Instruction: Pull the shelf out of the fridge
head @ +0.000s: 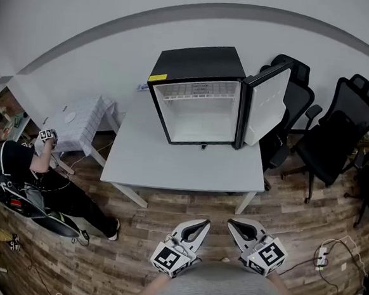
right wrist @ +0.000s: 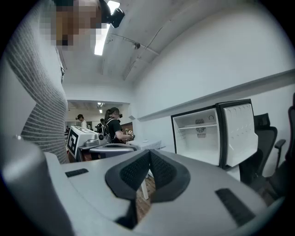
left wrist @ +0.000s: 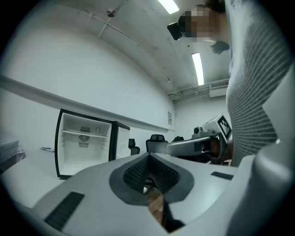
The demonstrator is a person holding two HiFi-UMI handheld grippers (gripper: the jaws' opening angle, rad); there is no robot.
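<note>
Left gripper (head: pixel 192 232) and right gripper (head: pixel 242 233), two in all, are both closed and empty at the near edge. One white table (head: pixel 170 165) carries one black fridge (head: pixel 197 62), far side, its door (head: pixel 267 105) open rightward. One shelf (left wrist: pixel 85 132) lies level high inside, its long axis left-right and its front edge facing near.

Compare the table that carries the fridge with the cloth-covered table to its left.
The fridge table has a plain white top; the side table wears a checked cloth. The fridge table looks larger than the side table. Both stand on the wood floor by the wall.
</note>
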